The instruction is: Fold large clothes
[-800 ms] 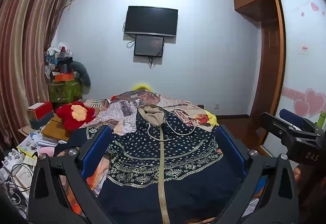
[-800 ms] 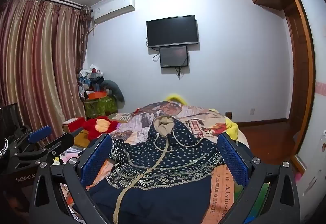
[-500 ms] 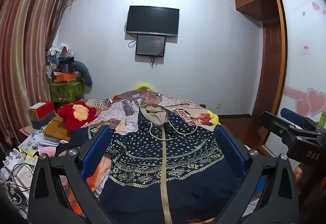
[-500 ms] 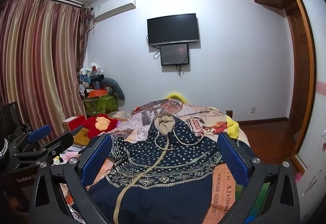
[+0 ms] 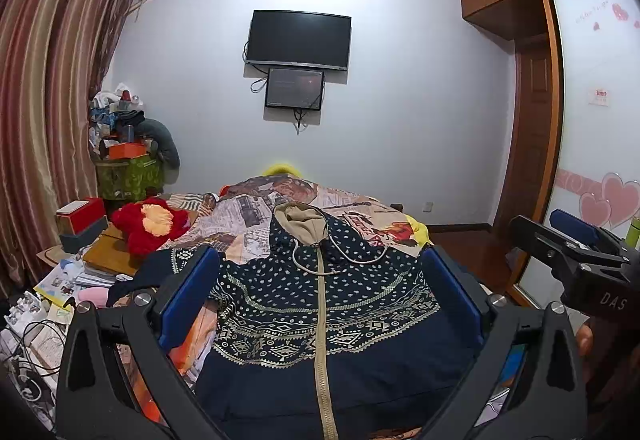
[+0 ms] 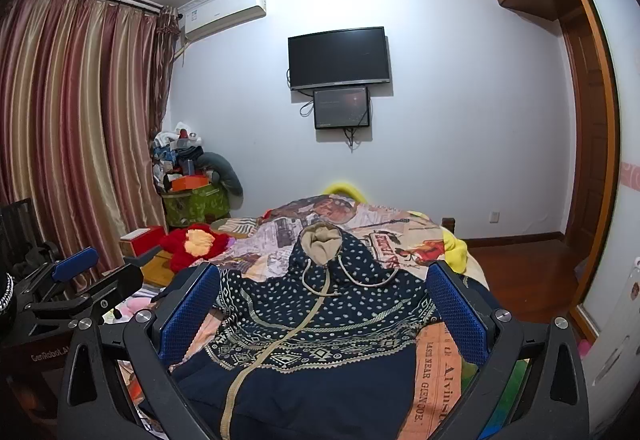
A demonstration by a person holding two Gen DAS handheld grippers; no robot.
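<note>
A navy hooded jacket point(image 5: 320, 304) — soft knit, cream dots and diamond bands, tan zipper — lies flat on the print-covered bed point(image 5: 256, 212); the left gripper point(image 5: 320, 292) and right gripper point(image 6: 324, 300) hover above it, ribbed blue pads spread wide, empty.

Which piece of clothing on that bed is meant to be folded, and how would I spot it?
Start at the bed below the wall television. Spread flat on its printed cover lies the hooded jacket, hood toward the far wall. It is navy with pale dots and patterned bands, a beige-lined hood and a beige zip down the front.
</note>
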